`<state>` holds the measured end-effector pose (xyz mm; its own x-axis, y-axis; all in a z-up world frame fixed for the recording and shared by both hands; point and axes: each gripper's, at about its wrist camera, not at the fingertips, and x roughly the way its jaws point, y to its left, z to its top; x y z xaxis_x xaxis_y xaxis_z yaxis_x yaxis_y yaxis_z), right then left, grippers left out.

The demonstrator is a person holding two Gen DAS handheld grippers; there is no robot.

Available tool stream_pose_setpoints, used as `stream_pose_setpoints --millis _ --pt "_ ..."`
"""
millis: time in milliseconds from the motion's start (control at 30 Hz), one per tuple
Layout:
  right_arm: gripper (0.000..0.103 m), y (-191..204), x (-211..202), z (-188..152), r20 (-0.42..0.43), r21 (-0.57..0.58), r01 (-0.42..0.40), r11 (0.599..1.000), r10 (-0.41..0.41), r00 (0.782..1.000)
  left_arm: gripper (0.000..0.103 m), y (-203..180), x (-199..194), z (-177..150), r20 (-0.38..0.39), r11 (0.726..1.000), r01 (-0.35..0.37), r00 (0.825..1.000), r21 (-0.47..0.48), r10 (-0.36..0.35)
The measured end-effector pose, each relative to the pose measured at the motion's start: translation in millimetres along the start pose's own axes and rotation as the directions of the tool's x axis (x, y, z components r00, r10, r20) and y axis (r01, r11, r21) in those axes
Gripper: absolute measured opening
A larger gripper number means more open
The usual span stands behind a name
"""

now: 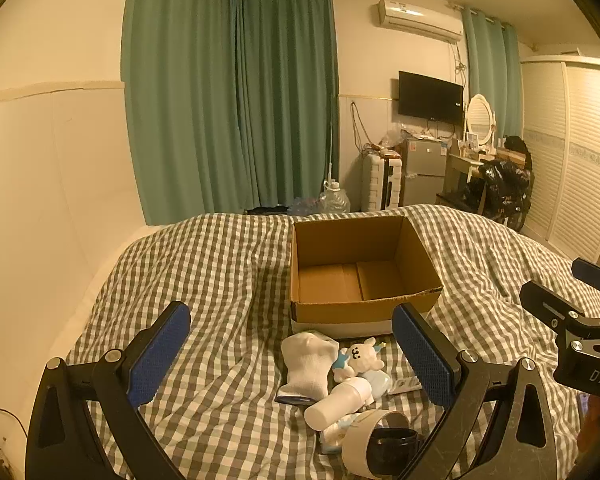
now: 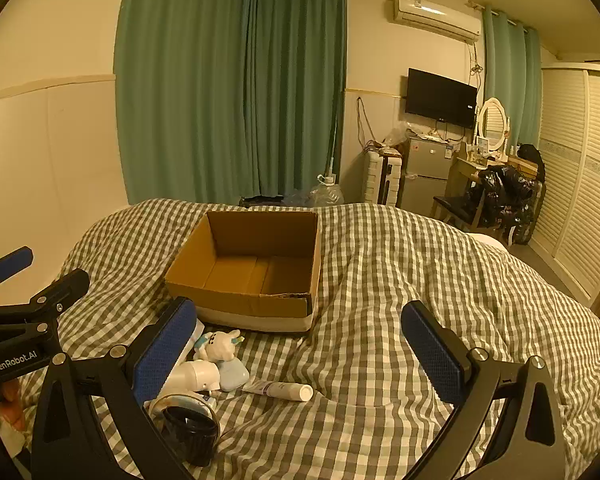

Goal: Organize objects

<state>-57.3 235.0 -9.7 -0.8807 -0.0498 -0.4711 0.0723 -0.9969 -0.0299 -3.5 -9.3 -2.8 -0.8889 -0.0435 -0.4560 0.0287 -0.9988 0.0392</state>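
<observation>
Both claws, left claw [image 1: 292, 354] and right claw [image 2: 300, 344], gape wide and empty above the toy pile [image 1: 340, 376]; nothing boxed yet, so grab one for the cardboard box [image 1: 364, 308].

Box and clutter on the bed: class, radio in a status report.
Both hand-held grippers, left and right, open, empty. Box empty. Sock, toy, tube loose beside it. Nothing blocking.

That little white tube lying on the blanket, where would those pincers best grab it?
Across the middle of the tube, coming down from above with the right gripper. It lies flat and alone on the checked blanket, its long sides exposed, so the open jaws can straddle its narrow width.
</observation>
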Motion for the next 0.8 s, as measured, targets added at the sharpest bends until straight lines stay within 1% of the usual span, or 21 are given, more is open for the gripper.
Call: stream_pose_setpoints --millis 200,800 --pt "0.103 0.7 0.3 -1.7 0.002 -0.003 -0.002 1.0 0.002 1.0 0.103 -3.1 -0.5 -1.1 0.002 1.0 0.011 1.0 0.013 -0.011" --pt "0.103 -0.5 -0.8 -5.6 0.001 0.01 -0.008 1.0 0.008 1.0 0.103 -3.0 -1.9 -2.3 0.009 1.0 0.006 1.0 0.013 -0.006"
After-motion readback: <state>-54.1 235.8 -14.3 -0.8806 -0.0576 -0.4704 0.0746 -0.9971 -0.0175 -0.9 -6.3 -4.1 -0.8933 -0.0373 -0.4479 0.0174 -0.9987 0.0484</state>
